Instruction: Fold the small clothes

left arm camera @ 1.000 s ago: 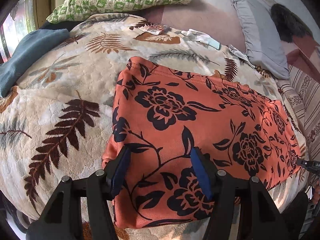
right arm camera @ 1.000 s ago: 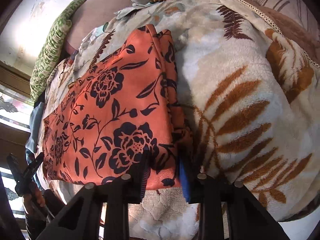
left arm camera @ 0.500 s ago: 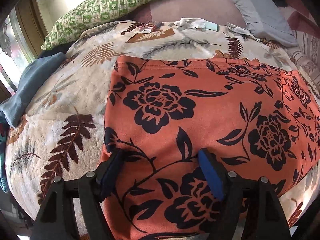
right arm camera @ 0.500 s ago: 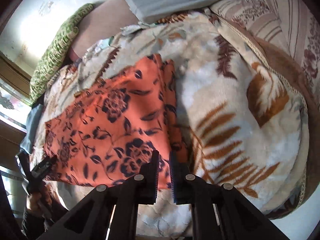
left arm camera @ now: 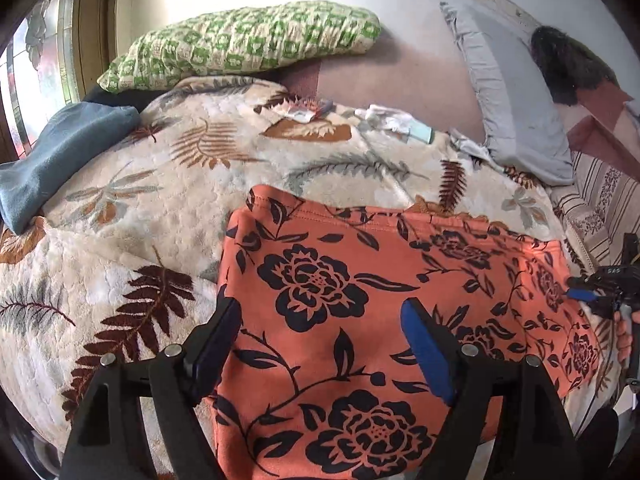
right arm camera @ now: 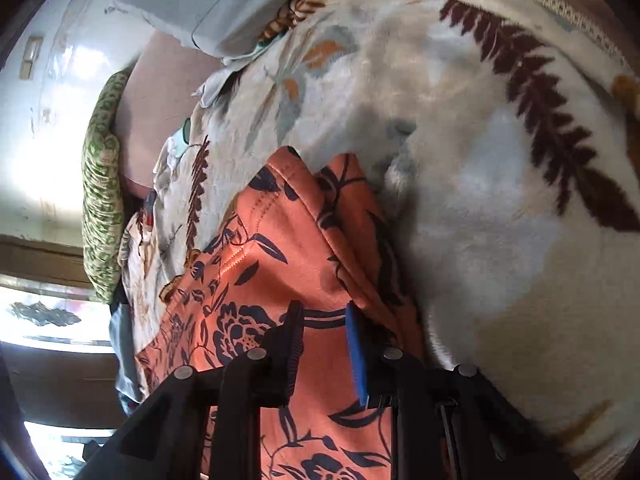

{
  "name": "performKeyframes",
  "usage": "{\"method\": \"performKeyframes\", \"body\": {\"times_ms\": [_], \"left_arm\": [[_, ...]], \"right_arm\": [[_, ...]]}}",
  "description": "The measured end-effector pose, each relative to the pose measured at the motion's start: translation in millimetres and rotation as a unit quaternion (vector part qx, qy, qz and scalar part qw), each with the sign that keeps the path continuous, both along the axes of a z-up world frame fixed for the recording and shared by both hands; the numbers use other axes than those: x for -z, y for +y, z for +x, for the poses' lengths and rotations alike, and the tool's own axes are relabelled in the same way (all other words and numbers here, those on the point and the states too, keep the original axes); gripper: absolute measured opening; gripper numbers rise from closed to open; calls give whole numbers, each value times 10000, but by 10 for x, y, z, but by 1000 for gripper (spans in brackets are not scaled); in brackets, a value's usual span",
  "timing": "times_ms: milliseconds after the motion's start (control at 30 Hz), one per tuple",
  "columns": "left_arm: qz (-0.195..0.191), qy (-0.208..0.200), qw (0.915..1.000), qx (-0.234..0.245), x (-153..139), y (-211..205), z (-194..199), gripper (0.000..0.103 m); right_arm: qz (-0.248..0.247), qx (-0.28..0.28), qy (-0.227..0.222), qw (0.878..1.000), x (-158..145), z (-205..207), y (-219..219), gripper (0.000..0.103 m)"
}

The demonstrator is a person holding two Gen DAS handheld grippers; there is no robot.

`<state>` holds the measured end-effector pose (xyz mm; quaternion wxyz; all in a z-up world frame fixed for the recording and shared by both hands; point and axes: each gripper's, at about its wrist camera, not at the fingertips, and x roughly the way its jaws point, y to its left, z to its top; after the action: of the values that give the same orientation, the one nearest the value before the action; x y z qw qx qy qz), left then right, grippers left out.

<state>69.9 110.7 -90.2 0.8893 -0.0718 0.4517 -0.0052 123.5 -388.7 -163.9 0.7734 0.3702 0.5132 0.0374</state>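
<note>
An orange garment with black flowers lies spread flat on the leaf-patterned blanket. My left gripper is open wide, its jaws hovering over the garment's near left part. My right gripper is partly open over the garment's right edge, where the cloth is bunched in folds. The right gripper also shows in the left wrist view at the garment's right edge.
A green checked pillow and a grey pillow lie at the head of the bed. A blue cloth lies far left. Small papers and cloths lie beyond the garment. A window is at left.
The right gripper, shut on the garment's edge half a second ago, has opened and moved in over the cloth. The left gripper stayed open and pulled back slightly.
</note>
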Motion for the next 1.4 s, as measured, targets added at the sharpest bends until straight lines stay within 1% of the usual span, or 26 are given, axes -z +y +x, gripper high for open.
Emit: {"method": "performKeyframes", "body": {"times_ms": [67,100,133,167,233,267,300,333,367,400,433,467,500,533,667,767,833,900,967,1000,1067,1133,1233,1267,1333,1400], "left_arm": [[446,753,9961,63,422,-67,176,83],[681,542,9961,123,460,-116,158,87],[864,357,9955,180,429,-177,137,87],[934,424,9945,203,423,-205,158,87],[683,486,9964,108,406,-144,205,87],[540,536,9971,70,393,-103,225,87],[427,561,9975,69,356,-76,224,87],[332,529,9980,62,287,-45,193,87],[203,394,9990,29,197,-7,137,87],[78,201,9998,-50,94,41,65,87],[-44,73,9999,-126,21,80,2,87],[-197,35,9997,-170,-33,115,-47,87],[-362,16,9991,-208,-77,154,-100,87],[-502,-20,9984,-254,-113,184,-145,87],[-865,-177,9954,-384,-257,235,-364,87],[-915,-260,9947,-403,-334,206,-510,87],[-905,-226,9947,-435,-333,213,-573,87],[-935,-114,9945,-452,-304,232,-623,87],[-903,-16,9944,-555,-284,286,-679,87],[-894,-4,9940,-623,-287,319,-721,87],[-873,-48,9931,-780,-303,399,-837,87],[-885,-68,9921,-892,-309,481,-952,87],[-906,-48,9906,-1027,-289,591,-1072,87],[-916,-45,9903,-1046,-284,619,-1098,87],[-935,-62,9894,-1105,-281,673,-1144,87],[-974,-98,9887,-1133,-271,723,-1171,87]], "right_arm": [[-220,-154,-132,9996,-173,16,122,34],[-199,-304,-308,9989,-282,34,201,49],[-183,-483,-542,9972,-405,74,295,66],[-233,-634,-765,9948,-506,133,372,70],[-321,-851,-995,9909,-572,316,457,72],[-384,-881,-884,9914,-474,439,437,72],[-566,-784,-636,9933,-299,572,331,72],[-710,-550,-328,9954,-80,674,204,62],[-292,-241,-379,9986,52,676,33,56],[149,123,-554,9983,42,603,-121,55],[417,371,-690,9961,-17,507,-204,59],[373,470,-862,9945,-116,400,-239,64],[172,473,-959,9941,-220,284,-239,75],[86,420,-1016,9939,-298,167,-233,76],[362,129,-1033,9939,-449,-493,-242,76],[738,338,-1104,9906,-393,-1090,-221,77],[1283,643,-1108,9834,-248,-1494,-199,79],[1617,996,-1036,9763,-107,-1828,-124,81],[1796,759,-925,9764,-31,-1945,32,81],[1787,605,-906,9779,-49,-1940,126,81],[1821,320,-1063,9770,-162,-1852,303,81],[1871,-133,-1179,9752,-314,-1619,557,81],[1932,-965,-1260,9682,-485,-1186,1119,81],[1962,-1158,-1192,9664,-504,-1026,1322,81],[2396,-1665,-1018,9511,-461,-673,1760,82],[2517,-1779,-803,9479,-381,-338,2128,82]]}}
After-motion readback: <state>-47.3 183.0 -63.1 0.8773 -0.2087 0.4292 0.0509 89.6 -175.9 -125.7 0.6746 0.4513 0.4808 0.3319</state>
